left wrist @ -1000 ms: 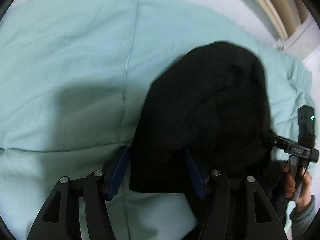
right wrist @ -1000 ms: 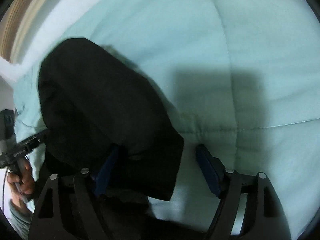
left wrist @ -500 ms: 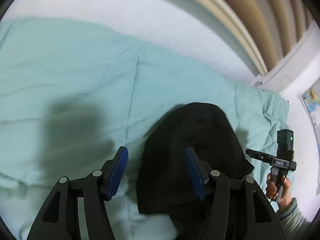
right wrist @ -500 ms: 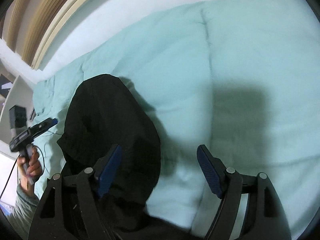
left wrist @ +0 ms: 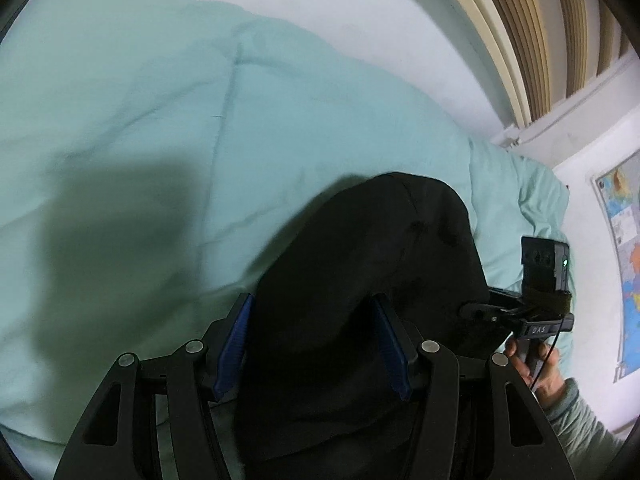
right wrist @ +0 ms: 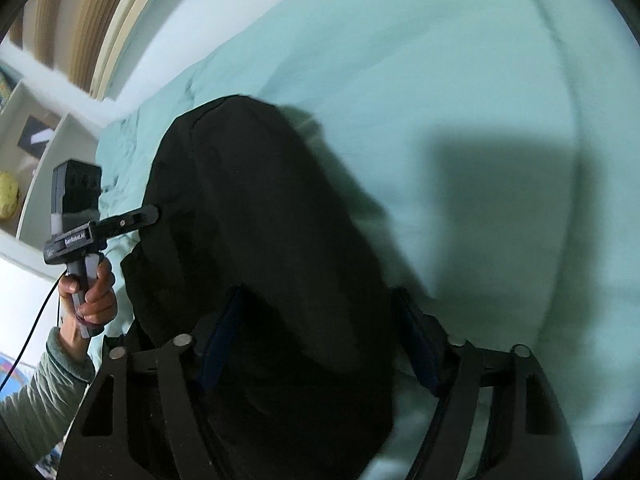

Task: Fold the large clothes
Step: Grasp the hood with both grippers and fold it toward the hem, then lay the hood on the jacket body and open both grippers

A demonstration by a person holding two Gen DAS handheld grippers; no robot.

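1. We see a black garment (left wrist: 372,280) lying bunched on a mint-green quilt (left wrist: 160,120) that covers the bed; in the left wrist view it fills the frame from centre to 6 o'clock.
2. Our left hand-held gripper (left wrist: 312,344) has the dark cloth between its blue pads (left wrist: 234,344). Its jaws are closing, and the pads sit against the fabric on both sides.
3. Our right hand-held gripper (right wrist: 320,344) is closing too, with the same garment (right wrist: 260,240) between its jaws. Blur and darkness stop us telling whether its pads press the cloth.
4. In the right wrist view, at 9 o'clock, a hand (right wrist: 90,292) in a grey-green sleeve (right wrist: 44,392) grips the other tool's handle.
5. A wall map (left wrist: 624,256) hangs at 3 o'clock in the left wrist view, and slatted wood panelling (left wrist: 540,20) stands at 1 o'clock.
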